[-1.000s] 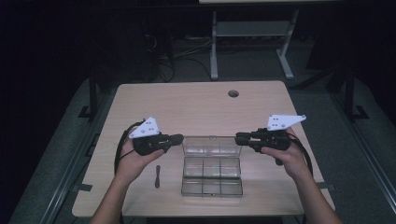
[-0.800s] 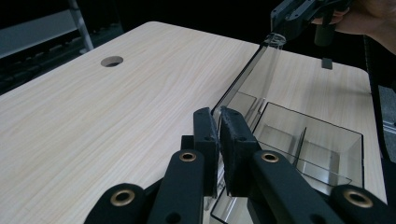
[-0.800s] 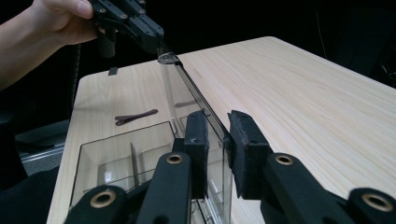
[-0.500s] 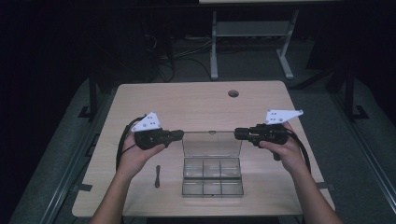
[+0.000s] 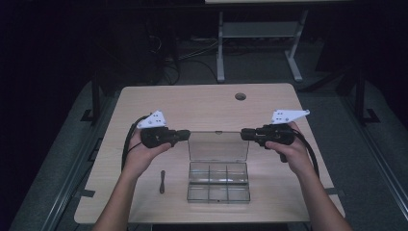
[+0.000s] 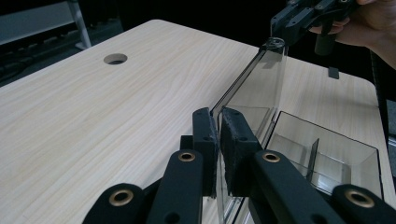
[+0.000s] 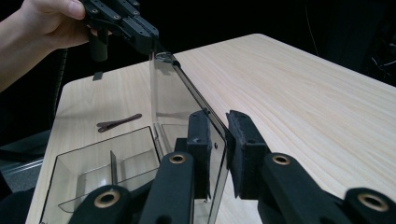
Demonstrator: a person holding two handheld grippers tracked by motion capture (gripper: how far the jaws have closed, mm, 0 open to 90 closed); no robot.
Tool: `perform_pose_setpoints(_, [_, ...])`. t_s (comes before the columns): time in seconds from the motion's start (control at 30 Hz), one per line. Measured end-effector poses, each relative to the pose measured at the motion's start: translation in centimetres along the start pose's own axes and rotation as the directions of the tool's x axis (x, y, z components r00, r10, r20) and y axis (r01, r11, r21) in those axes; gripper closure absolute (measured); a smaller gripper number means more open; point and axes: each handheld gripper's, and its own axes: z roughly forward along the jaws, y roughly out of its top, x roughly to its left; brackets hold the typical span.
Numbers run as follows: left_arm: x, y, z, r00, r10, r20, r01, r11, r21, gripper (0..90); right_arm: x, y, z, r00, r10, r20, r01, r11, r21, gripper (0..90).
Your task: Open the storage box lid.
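Observation:
A clear plastic compartment box (image 5: pixel 219 192) lies on the wooden table with its lid (image 5: pixel 219 147) raised upright. My left gripper (image 5: pixel 185 134) is shut on the lid's upper left corner, and in the left gripper view the pads (image 6: pixel 218 116) pinch the lid edge (image 6: pixel 261 79). My right gripper (image 5: pixel 244 133) is shut on the upper right corner; in the right gripper view the lid edge (image 7: pixel 187 88) runs between its jaws (image 7: pixel 219 123). Each gripper view also shows the other hand's gripper at the lid's far corner.
A small dark clip-like piece (image 5: pixel 162 181) lies on the table left of the box, also seen as a thin strip (image 7: pixel 119 123). A round cable hole (image 5: pixel 240 96) sits near the table's far edge. Bare tabletop (image 5: pixel 207 108) stretches behind the lid.
Both grippers have lifted slightly with the lid's top edge, so the lid stands a little more upright. The box base and the dark piece have stayed put.

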Motion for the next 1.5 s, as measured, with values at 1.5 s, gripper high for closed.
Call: perform_pose_setpoints(1.5, [3.3,-0.4,2.6,0.9981,-0.053,-0.031,0.053,0.9982,0.029,79.0,-3.0,-0.7,2.5,0.9936,0.097,0.058,-0.097,0.995,-0.002,68.5])
